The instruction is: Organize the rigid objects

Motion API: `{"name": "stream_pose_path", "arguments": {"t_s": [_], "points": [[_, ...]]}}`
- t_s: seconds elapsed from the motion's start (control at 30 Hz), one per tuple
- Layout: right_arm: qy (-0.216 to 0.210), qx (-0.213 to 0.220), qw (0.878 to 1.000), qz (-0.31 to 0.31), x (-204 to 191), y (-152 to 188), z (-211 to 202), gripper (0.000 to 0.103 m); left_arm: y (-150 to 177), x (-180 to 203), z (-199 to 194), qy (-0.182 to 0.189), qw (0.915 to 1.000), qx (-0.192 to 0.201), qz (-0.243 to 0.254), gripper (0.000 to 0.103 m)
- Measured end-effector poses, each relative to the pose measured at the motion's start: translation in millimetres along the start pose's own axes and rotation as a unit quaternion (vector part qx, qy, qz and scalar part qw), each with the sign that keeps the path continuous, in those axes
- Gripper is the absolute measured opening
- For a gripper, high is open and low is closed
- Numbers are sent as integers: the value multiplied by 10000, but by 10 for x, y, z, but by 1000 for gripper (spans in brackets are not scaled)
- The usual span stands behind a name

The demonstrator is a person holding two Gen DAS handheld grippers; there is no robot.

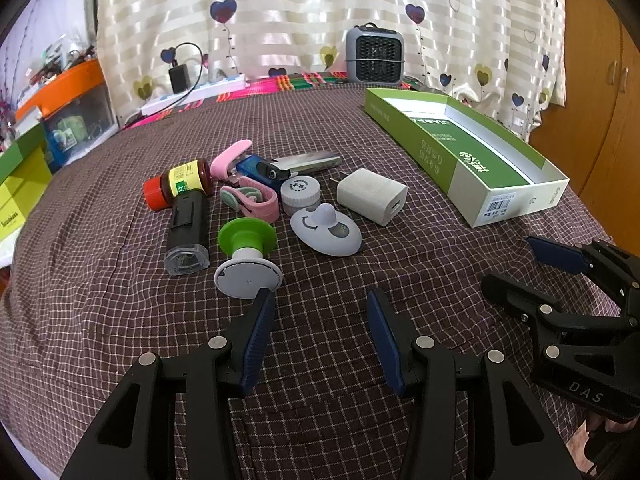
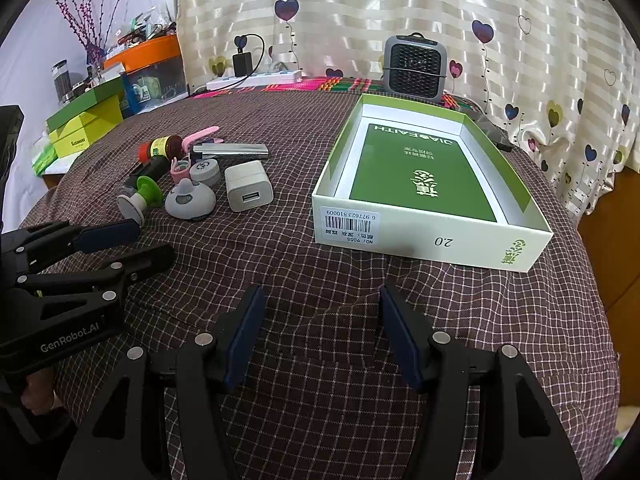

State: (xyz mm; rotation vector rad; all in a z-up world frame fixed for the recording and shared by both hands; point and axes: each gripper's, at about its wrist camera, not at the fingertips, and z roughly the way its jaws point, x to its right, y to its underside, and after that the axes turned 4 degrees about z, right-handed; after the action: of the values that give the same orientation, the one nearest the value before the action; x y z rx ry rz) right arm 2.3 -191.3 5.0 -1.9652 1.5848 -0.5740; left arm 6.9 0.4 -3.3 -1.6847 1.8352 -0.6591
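Small rigid objects [image 1: 256, 200] lie clustered beside the green box [image 2: 432, 236]; left gripper [image 1: 320, 300] and right gripper [image 2: 322, 296] gape, holding nothing.

Both views are taken low over the checked cloth [image 1: 320, 340], facing the curtain [image 1: 320, 8] at the far edge. The left wrist view is set near the pile of small things [image 1: 256, 200], the right wrist view near the open green box [image 2: 432, 236]. Pile, box and grey heater [image 2: 416, 66] are shared by both, and each gripper is seen in the other's view.
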Motion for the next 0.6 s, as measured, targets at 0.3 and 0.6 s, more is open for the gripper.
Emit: {"name": "stream_pose_path", "arguments": {"t_s": [0.3, 0.6], "points": [[8, -1, 10000, 3, -17, 2, -21, 61, -7, 1, -2, -1, 10000, -7, -4, 47], [54, -57, 10000, -5, -5, 2, 1, 61, 8, -11, -12, 21, 10000, -25, 56, 47]]}}
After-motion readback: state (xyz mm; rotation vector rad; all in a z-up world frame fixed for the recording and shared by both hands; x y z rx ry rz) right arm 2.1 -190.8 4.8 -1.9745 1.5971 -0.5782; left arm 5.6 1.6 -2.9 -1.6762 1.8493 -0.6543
